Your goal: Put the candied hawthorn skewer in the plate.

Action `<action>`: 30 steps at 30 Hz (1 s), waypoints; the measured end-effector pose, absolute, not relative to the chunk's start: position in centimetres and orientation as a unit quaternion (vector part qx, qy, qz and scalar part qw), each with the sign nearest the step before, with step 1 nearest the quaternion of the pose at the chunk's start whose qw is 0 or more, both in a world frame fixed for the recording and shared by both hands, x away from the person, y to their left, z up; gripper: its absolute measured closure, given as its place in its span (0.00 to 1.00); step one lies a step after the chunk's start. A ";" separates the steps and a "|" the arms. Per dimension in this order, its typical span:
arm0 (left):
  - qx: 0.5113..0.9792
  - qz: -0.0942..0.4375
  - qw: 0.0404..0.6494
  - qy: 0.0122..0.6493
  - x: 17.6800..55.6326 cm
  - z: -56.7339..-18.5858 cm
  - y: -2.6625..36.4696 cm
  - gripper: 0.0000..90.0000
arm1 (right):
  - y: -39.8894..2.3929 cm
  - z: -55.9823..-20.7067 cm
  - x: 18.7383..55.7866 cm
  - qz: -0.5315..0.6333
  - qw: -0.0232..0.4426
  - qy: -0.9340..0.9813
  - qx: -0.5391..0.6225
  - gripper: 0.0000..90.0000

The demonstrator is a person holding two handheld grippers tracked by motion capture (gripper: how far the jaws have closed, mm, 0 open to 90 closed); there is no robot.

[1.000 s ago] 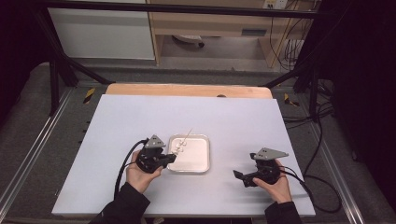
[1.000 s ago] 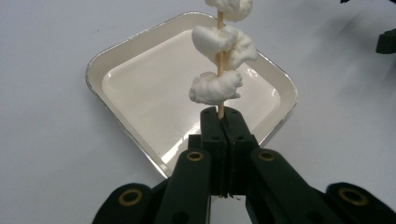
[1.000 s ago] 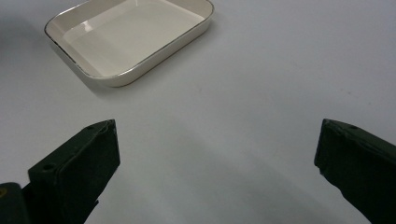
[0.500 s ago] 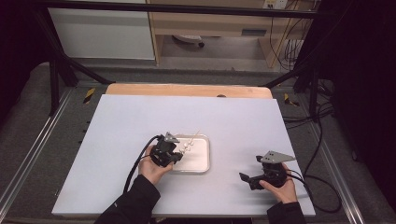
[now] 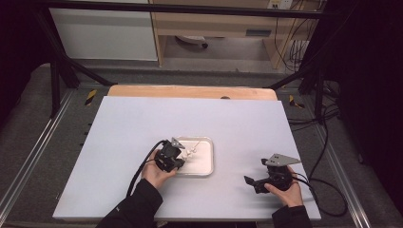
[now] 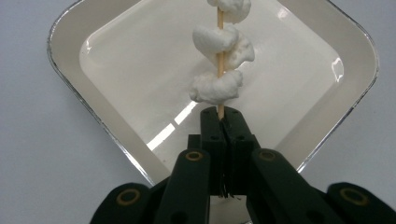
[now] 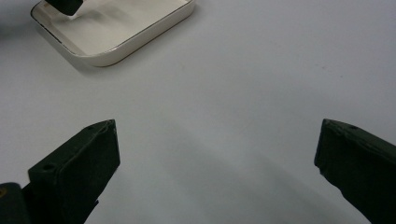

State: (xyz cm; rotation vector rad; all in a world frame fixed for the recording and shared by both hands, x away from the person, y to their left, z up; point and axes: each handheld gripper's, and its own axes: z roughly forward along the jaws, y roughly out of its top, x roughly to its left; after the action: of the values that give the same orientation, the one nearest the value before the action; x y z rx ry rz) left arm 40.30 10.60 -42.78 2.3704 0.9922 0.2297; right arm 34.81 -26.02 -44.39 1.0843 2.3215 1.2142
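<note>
Materials and finishes on the bench, as we see them

We list: the bench top (image 5: 142, 128), a smooth, matt, pale grey sheet, with a bare light wood board (image 5: 190, 91) at its far edge; the tray (image 6: 93, 60), glossy white, glazed-looking, throwing bright reflections, its rim thinly edged in a darker line; the skewer (image 6: 219, 51), a thin pale wooden stick; the white lumps (image 6: 217, 86) on it, soft and matt with an uneven, puffy surface; the left claw (image 6: 223, 122) and the right claw (image 7: 217, 158), matt black plastic with brass-coloured rivets on the left one; the sleeve (image 5: 135, 209), dark cloth.
</note>
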 end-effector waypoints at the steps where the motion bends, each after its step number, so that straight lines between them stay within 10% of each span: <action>1: 0.883 0.087 0.277 0.370 40.3 -42.9 10.6 0.98 | -26.0 -44.4 34.8 0.424 0.152 0.809 0.377 0.01; 14: 0.883 0.094 0.281 0.364 40.2 -42.7 10.7 0.89 | -26.0 -44.5 34.8 0.422 0.152 0.811 0.376 0.01; 30: 0.872 0.124 0.328 0.342 38.9 -40.8 13.5 0.36 | -26.1 -44.3 34.8 0.424 0.152 0.809 0.379 0.01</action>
State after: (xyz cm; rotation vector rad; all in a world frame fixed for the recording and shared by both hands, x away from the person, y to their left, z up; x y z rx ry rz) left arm 38.85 13.50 -40.80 2.2825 0.8940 0.3254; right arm 34.78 -26.07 -44.31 1.0861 2.3202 1.2153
